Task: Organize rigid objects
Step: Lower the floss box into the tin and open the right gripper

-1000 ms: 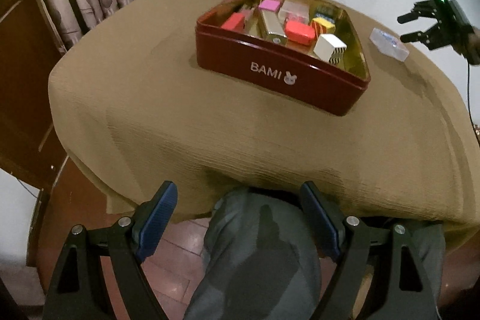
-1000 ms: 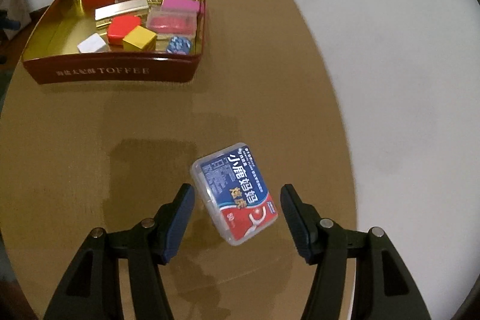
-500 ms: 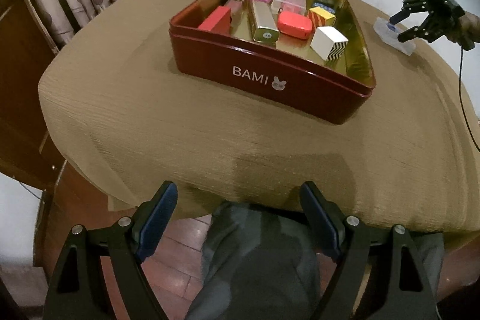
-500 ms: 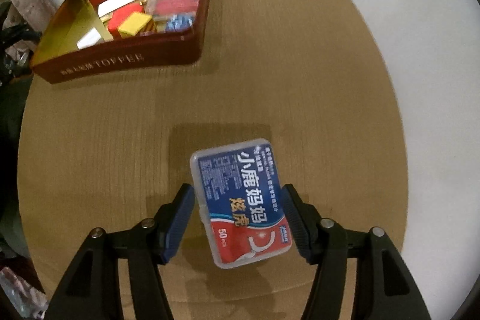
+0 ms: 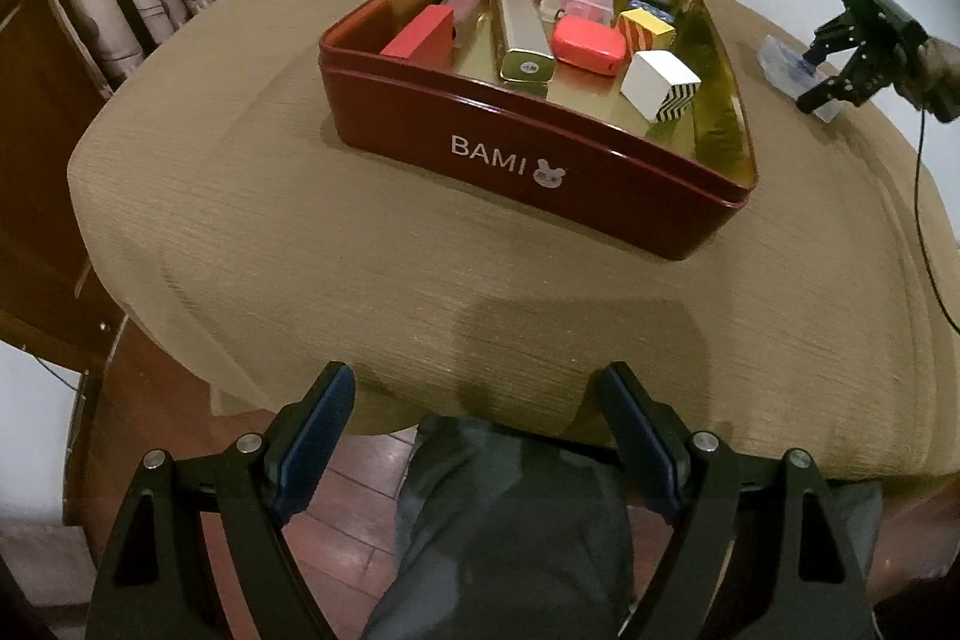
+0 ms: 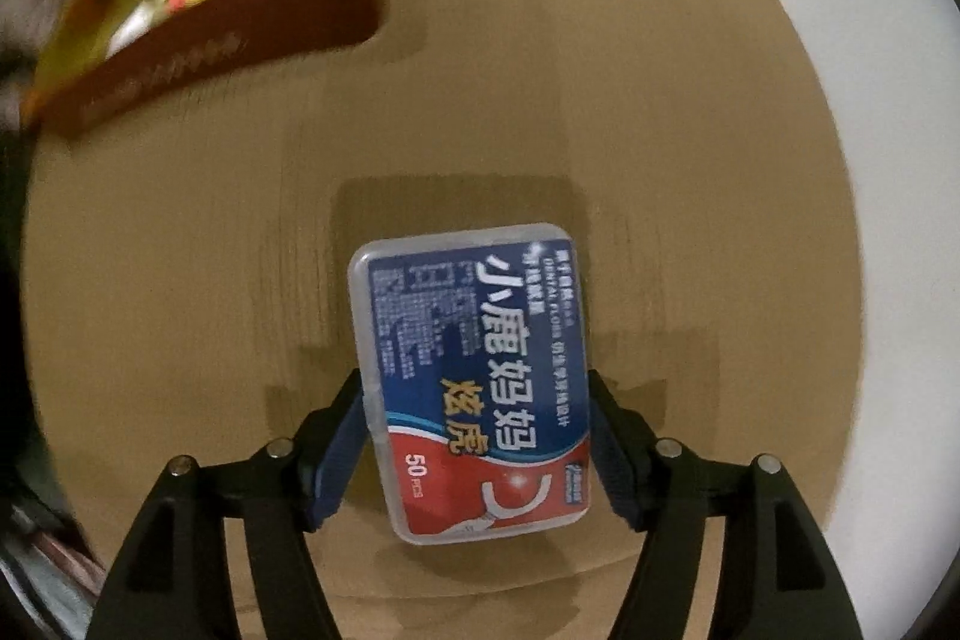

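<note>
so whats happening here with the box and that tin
A person with a gripper in each hand is tidying small items into a red tin on a cloth-covered table. The right gripper has its jaws against both sides of a clear dental floss box lying apart from the tin. The left gripper is open and empty at the table's near edge. The tin already holds coloured blocks and small cases.

Maroon tin (image 5: 528,172); blue-and-red floss box (image 6: 474,376); tan tablecloth (image 5: 300,232)
</note>
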